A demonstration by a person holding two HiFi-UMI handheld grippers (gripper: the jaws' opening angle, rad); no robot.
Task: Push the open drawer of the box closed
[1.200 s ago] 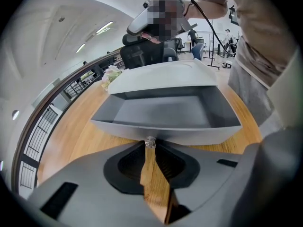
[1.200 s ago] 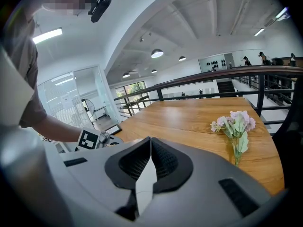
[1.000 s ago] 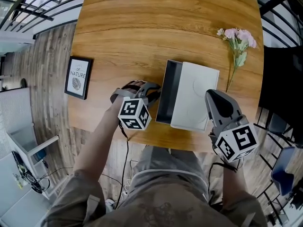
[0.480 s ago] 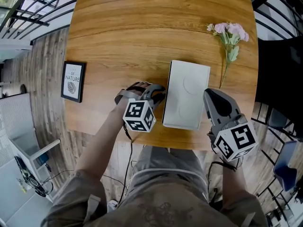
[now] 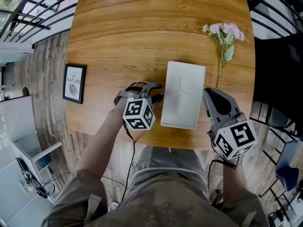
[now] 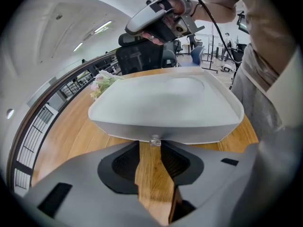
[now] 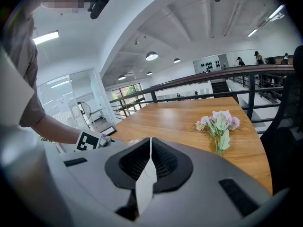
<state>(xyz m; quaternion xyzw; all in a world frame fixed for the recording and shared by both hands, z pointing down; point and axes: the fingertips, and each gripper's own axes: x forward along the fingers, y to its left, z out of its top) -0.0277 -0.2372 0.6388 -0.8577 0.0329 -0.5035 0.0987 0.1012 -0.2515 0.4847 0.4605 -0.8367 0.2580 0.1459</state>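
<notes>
The white box (image 5: pixel 182 93) lies on the wooden table (image 5: pixel 142 32) with its drawer pushed in flush. In the left gripper view the drawer front (image 6: pixel 165 126) fills the middle, with a small clear knob (image 6: pixel 155 140) just past the fingertips. My left gripper (image 5: pixel 158 94) is at the box's left side. Its jaws are opening, bare wood shows between them, and the pads press on nothing. My right gripper (image 5: pixel 207 94) stands shut against the box's right edge, and in its own view its tips (image 7: pixel 150 143) meet.
A sprig of pink flowers (image 5: pixel 225 37) lies on the table to the upper right of the box. A framed print (image 5: pixel 74 83) lies at the table's left edge. The near table edge runs just below both grippers. Black railings surround the table.
The drawer, open to the left one second ago, has slid into the box. My left gripper followed it to the right. The right gripper stayed at the box's right side.
</notes>
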